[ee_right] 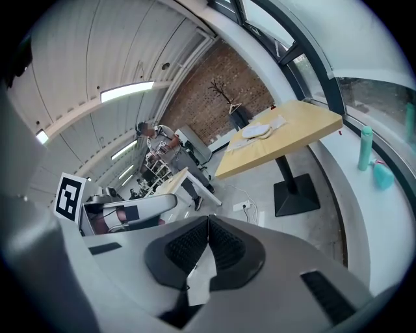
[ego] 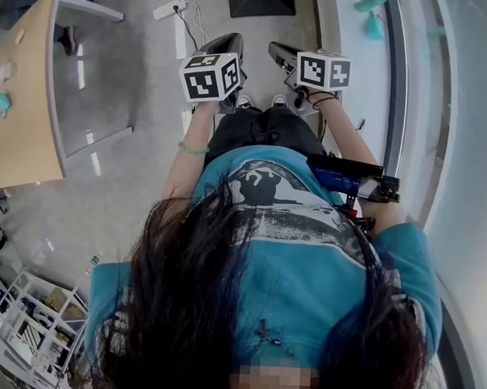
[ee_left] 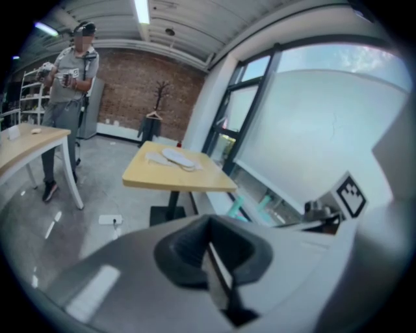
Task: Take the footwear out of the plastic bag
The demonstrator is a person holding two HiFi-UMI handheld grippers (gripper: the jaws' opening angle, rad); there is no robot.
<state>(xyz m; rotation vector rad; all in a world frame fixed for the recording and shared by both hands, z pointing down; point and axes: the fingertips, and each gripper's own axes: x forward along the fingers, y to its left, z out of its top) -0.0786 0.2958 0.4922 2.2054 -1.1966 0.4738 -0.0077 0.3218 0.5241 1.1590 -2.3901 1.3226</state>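
Jaws closed on nothing, left gripper [ee_left: 209,242] and right gripper [ee_right: 207,242] hang well apart from table [ee_left: 195,179], where footwear [ee_left: 177,157] lies; bagged or not, unclear.

Footwear [ee_left: 180,157]: pale, flat, elongated, sole-like. It lies flat on the yellow tabletop [ee_left: 156,175], toward the far end. Plastic bag [ee_left: 153,158]: clear to whitish, crumpled, spread low on the same tabletop, touching the footwear and sticking out beside it. Too small to tell whether the footwear is inside the bag or on top of it, or whether it's one piece or a pair.
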